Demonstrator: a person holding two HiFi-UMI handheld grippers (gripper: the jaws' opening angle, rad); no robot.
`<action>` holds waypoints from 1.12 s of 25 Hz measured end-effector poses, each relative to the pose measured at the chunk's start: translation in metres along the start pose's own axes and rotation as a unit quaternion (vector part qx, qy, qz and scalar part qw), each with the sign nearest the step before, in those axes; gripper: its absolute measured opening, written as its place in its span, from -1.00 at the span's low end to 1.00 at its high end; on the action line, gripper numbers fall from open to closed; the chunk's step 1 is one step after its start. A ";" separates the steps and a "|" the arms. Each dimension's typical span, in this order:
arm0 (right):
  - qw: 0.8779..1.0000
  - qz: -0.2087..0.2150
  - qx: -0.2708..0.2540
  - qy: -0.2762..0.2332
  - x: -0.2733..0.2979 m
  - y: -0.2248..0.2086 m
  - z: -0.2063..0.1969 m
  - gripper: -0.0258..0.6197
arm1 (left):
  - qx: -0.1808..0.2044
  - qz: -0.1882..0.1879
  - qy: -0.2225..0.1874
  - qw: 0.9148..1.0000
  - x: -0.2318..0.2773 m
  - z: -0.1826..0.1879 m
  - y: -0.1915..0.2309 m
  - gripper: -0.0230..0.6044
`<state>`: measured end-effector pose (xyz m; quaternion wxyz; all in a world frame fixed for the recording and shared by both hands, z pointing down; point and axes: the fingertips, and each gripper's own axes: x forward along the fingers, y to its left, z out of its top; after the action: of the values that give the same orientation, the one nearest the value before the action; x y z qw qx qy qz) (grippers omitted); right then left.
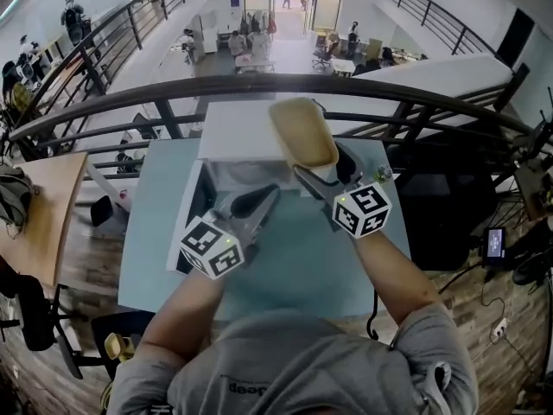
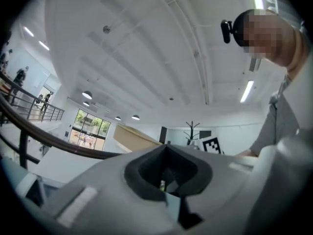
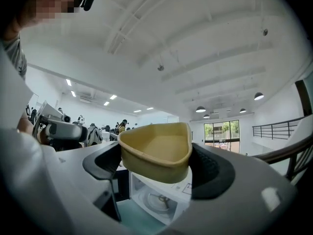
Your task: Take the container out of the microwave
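A tan, rounded-triangular container (image 1: 302, 132) is held up in the air above the white microwave (image 1: 233, 132), with my right gripper (image 1: 327, 169) shut on its sides. In the right gripper view the empty container (image 3: 156, 148) sits between the two dark pads (image 3: 208, 168). Below it is the microwave (image 3: 159, 202), its cavity open and the turntable showing. The microwave door (image 1: 192, 207) hangs open to the left. My left gripper (image 1: 257, 200) hovers in front of the open cavity, jaws together and holding nothing. The left gripper view shows the container (image 2: 133, 137) beyond its tips (image 2: 166, 151).
The microwave stands at the back of a teal table (image 1: 294, 266). A dark curved railing (image 1: 259, 83) runs just behind it, with a drop to a lower floor beyond. A wooden table (image 1: 43, 206) and chairs are at the left.
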<state>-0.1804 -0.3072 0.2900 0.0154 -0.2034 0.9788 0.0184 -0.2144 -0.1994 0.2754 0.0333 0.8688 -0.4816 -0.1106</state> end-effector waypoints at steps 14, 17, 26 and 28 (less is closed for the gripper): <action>0.998 -0.018 -0.029 -0.057 0.018 0.009 0.123 0.43 | 0.058 -0.054 -0.051 0.996 -0.022 0.126 -0.004 -0.83; 0.997 -0.031 -0.021 -0.071 0.020 0.020 0.146 0.43 | 0.073 -0.073 -0.055 0.993 -0.038 0.149 -0.005 -0.83; 0.994 -0.062 -0.037 -0.085 0.026 0.057 0.173 0.43 | 0.070 -0.113 -0.052 0.990 -0.078 0.170 0.003 -0.83; 0.993 -0.067 -0.041 -0.086 0.024 0.063 0.175 0.43 | 0.062 -0.119 -0.051 0.990 -0.084 0.170 0.003 -0.83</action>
<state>-0.2240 -0.2512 0.1158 0.0922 -0.2667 0.9564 0.0751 -0.2981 -0.1218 0.1241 -0.0589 0.9136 -0.3816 -0.1273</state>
